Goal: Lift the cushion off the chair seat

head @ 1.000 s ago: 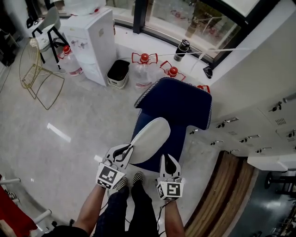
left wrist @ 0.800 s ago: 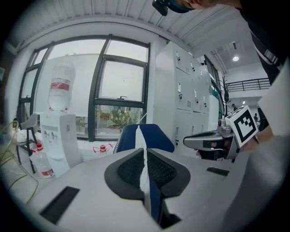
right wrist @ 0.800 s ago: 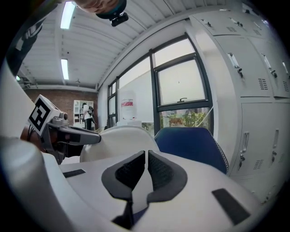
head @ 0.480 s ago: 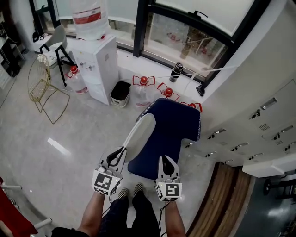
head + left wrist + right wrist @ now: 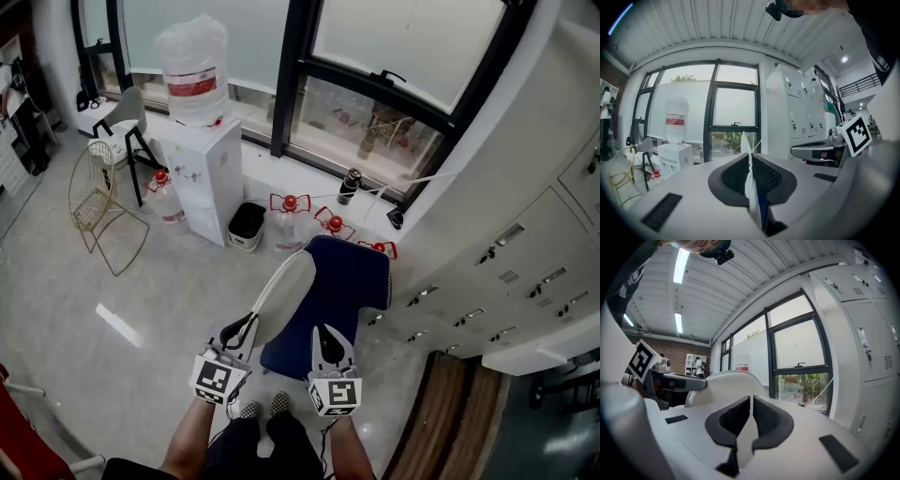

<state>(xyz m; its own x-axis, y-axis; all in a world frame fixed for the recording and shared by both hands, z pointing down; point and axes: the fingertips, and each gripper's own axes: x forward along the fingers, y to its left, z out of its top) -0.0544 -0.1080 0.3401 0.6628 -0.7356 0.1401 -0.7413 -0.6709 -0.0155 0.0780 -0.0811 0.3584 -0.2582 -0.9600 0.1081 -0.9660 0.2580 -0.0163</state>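
Observation:
In the head view a dark blue cushion with a white underside hangs in the air in front of me, its left side curled up so the white shows. My left gripper is shut on its near left edge; in the left gripper view a pinch of white and blue fabric stands between the closed jaws of that gripper. My right gripper grips the near right edge, its jaws closed with white fabric in the slit. The curled white underside rises at the left there. No chair seat shows under the cushion.
A white water dispenser stands by the window, with a bin and red-capped water bottles beside it. A gold wire chair and a grey chair stand far left. White lockers line the right.
Both grippers have risen together with the cushion. Its left side has curled up more, showing a longer strip of white underside. The floor looks farther below.

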